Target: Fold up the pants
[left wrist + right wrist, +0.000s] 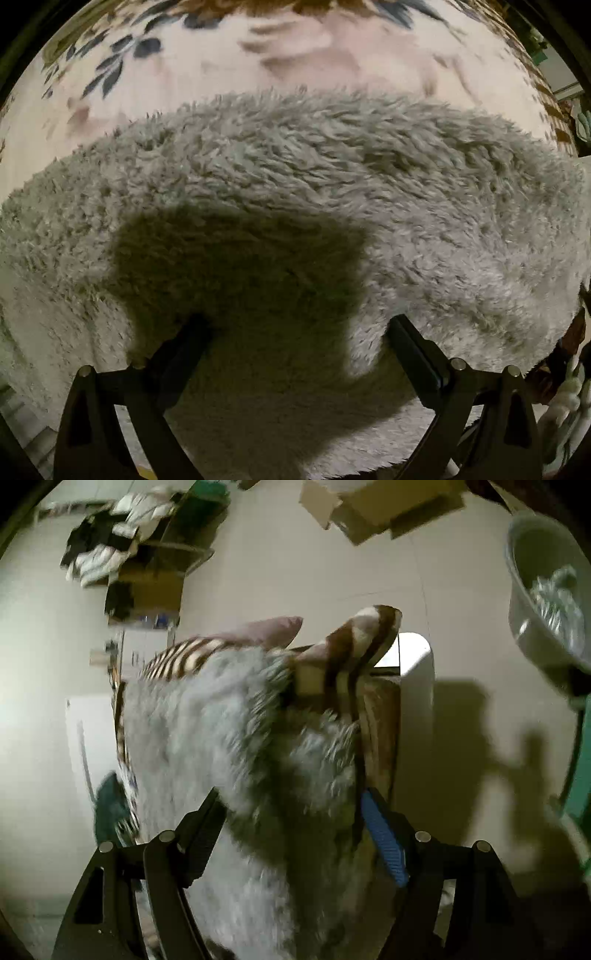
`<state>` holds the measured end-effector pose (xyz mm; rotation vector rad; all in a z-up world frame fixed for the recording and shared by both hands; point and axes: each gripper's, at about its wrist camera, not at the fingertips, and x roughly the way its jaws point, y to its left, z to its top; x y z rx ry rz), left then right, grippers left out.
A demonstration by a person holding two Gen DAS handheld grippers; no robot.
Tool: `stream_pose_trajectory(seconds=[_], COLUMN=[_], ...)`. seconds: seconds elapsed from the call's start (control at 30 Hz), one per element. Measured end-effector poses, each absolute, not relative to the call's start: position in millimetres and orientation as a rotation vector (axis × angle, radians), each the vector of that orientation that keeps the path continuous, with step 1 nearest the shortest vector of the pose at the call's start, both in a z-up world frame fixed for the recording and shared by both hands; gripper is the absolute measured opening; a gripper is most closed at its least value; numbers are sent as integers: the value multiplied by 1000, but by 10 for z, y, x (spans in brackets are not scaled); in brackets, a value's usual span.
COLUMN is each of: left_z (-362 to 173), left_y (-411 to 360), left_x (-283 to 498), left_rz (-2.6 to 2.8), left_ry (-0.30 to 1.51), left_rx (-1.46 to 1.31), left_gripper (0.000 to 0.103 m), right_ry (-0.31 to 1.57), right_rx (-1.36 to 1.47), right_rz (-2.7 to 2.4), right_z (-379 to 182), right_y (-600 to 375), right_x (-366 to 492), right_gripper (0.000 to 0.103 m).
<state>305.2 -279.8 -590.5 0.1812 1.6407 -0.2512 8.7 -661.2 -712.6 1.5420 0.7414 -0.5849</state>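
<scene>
Shaggy grey fleece pants (295, 192) lie on the floral pink bedspread (207, 74). Left gripper (295, 332) fingers spread, pressed into pile; right gripper (291, 805) also spread, fleece between them.

floral blanket (207, 70) | striped blanket (184, 657) | cardboard boxes (369, 509) | grey basin (535, 602)

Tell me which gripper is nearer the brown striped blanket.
Right. The right gripper points at the striped blanket, fluffy pants between its fingers; left gripper faces pants only.
</scene>
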Motion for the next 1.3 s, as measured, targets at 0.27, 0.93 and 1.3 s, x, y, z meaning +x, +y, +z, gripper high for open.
stream_pose_trajectory(seconds=[0.27, 0.93, 1.3], left_z=[-6279, -5919, -4933], left_y=[-2972, -2754, -1745], left_x=[3287, 2775, 2644], left_rz=[-252, -231, -195], left_ry=[1683, 1661, 1529], left_rx=[185, 125, -202], left_gripper=[103, 103, 103], right_ry=[546, 637, 696], right_rx=[1422, 1307, 899], right_rz=[-498, -427, -246], right_z=[-6811, -6932, -5195], right_y=[-6615, -6769, -5708], right_x=[250, 835, 1312], right_gripper=[48, 24, 23])
